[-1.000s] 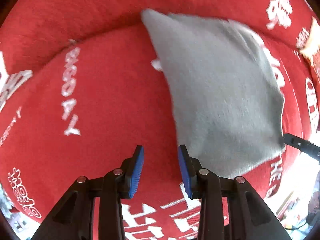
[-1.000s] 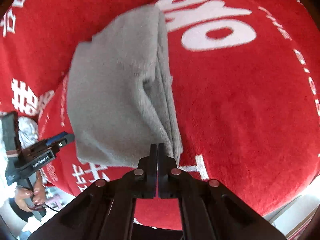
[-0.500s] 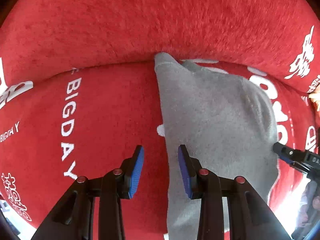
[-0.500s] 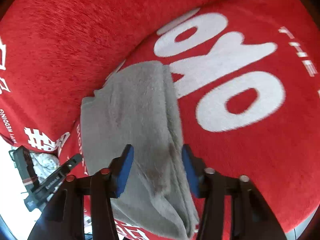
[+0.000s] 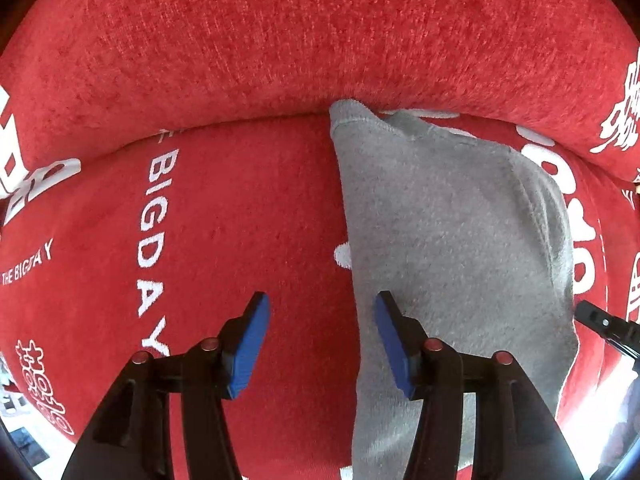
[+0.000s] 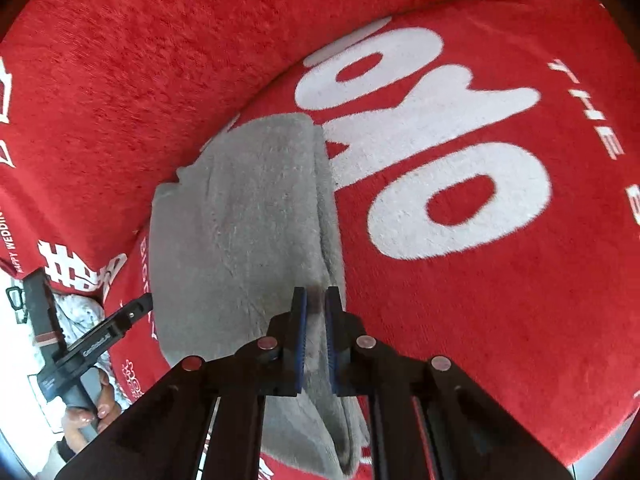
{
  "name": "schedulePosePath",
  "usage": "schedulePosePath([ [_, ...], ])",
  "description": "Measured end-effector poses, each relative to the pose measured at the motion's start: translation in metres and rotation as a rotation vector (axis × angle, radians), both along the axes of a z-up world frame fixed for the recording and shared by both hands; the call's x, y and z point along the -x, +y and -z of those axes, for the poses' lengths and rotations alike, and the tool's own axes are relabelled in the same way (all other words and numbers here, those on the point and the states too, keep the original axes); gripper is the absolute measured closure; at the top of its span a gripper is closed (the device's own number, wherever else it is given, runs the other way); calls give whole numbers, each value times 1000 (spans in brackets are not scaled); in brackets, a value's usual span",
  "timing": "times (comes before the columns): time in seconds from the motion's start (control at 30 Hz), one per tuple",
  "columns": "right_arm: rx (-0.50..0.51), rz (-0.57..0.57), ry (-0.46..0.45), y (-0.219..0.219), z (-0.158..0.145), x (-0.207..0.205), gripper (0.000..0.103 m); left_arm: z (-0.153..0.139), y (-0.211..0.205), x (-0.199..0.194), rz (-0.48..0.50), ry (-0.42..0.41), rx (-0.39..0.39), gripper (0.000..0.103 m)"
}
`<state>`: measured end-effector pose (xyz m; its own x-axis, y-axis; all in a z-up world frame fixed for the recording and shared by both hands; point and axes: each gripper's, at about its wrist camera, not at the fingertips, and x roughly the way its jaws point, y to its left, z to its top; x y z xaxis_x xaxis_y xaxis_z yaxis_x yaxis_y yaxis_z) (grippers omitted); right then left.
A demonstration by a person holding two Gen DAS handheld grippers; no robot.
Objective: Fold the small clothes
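- A red plush sofa cover (image 5: 248, 208) with white lettering fills both views; in the left wrist view "BIGDAY" runs down the left half of the frame, and in the right wrist view large white rounded letters (image 6: 420, 152) take up the upper right.
- The seam where the seat meets the backrest curves across the upper part of each frame.
- A grey fleece garment (image 5: 448, 232), folded into a long shape, lies on the seat; in the left wrist view it runs from the seam at upper centre down to the lower right edge, and in the right wrist view (image 6: 240, 232) from the centre of the frame down to the bottom.
- Its layered folded edge shows as parallel ridges along the right side of the cloth in the right wrist view.
- The left gripper (image 5: 320, 340), at the bottom of its own frame, has its blue-padded fingers (image 5: 250, 340) apart and opening; the left edge of the garment lies between them and the pads do not press on it.
- The right gripper (image 6: 315, 320), at lower centre of its frame, has its fingers nearly together and pinches the garment's folded edge.
- A hand (image 6: 90, 412) holds the left gripper's handle at the lower left of the right wrist view.
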<state>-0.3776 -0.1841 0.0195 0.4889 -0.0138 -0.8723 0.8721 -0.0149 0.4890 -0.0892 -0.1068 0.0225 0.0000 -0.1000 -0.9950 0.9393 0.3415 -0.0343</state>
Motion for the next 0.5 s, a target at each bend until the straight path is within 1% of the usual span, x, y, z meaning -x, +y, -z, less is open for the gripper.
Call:
schedulePosePath([
  [0.1,-17,31,-18,2,0,10,92,-1,1,1,-2,-5,-4,47],
  [0.2,-35,42,-24,1,4,14,86,-1,2,2,-3,-11,-8,47],
  [0.23,-39,44,-26,1,4,16,80,-1,2,2,-3,-11,-10,47],
  [0.27,-42,47,-28,1,4,19,72,-1,2,3,-3,-12,-11,47],
  [0.3,-40,50,-28,1,2,21,67,-1,2,3,-4,-13,-13,47],
  [0.33,-37,51,-28,1,2,22,59,-1,2,2,-6,-13,-14,47],
  [0.37,-33,52,-30,1,1,22,55,-1,3,2,-8,-12,-15,47],
  [0.5,-33,48,-50,0,0,20,53,0,3,2,-9,-23,-25,47],
])
